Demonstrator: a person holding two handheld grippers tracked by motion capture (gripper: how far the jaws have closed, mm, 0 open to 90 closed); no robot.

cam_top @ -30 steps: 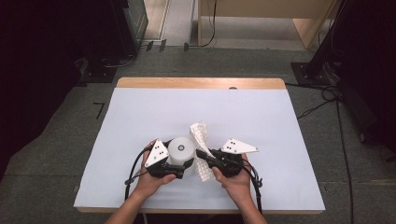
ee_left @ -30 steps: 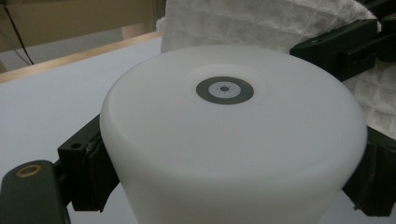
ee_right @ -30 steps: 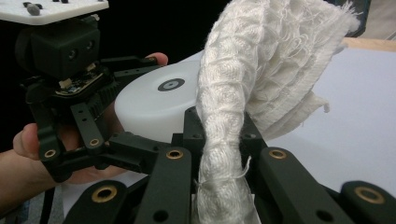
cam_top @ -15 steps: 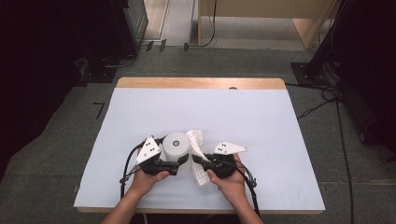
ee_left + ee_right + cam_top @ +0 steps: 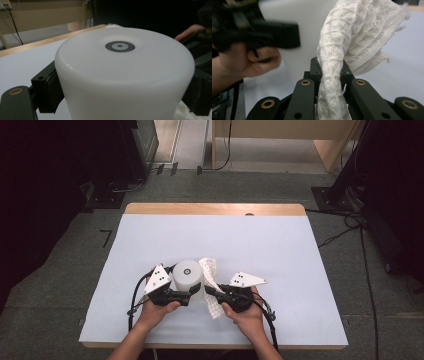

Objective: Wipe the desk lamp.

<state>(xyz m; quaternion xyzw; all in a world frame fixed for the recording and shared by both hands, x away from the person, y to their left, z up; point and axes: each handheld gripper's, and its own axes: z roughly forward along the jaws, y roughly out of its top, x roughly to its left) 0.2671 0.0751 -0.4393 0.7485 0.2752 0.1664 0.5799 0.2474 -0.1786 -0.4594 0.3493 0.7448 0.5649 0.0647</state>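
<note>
Holding the white cylinder (image 5: 188,279) upright on the pale blue surface (image 5: 280,250) with my left hand-held gripper (image 5: 186,296), whose 2 jaws clasp its lower sides, 1 on each flank as the left gripper view shows. My right hand-held gripper (image 5: 329,82) is clenched on the white waffle-weave cloth (image 5: 352,32); in the right gripper view the fabric is bunched between the 2 jaws and fans out above them against the cylinder's side. The cylinder stands near the front edge of the surface, between both hands, with the cloth just beside it on the right. Risks noted: the cylinder wall looks smooth and curved, so a sideways rub with the cloth may turn or slide it in the left grip, or tip it, since it is held low. The pinched part of the cloth is narrow and frayed, with loose threads at the jaws, so a hard drag may pull it out of the right grip. The 2 hand-held grippers sit close together; a wide stroke may knock 1 against the other. I cannot tell whether the loose end of the cloth lies under the cylinder's base.
</note>
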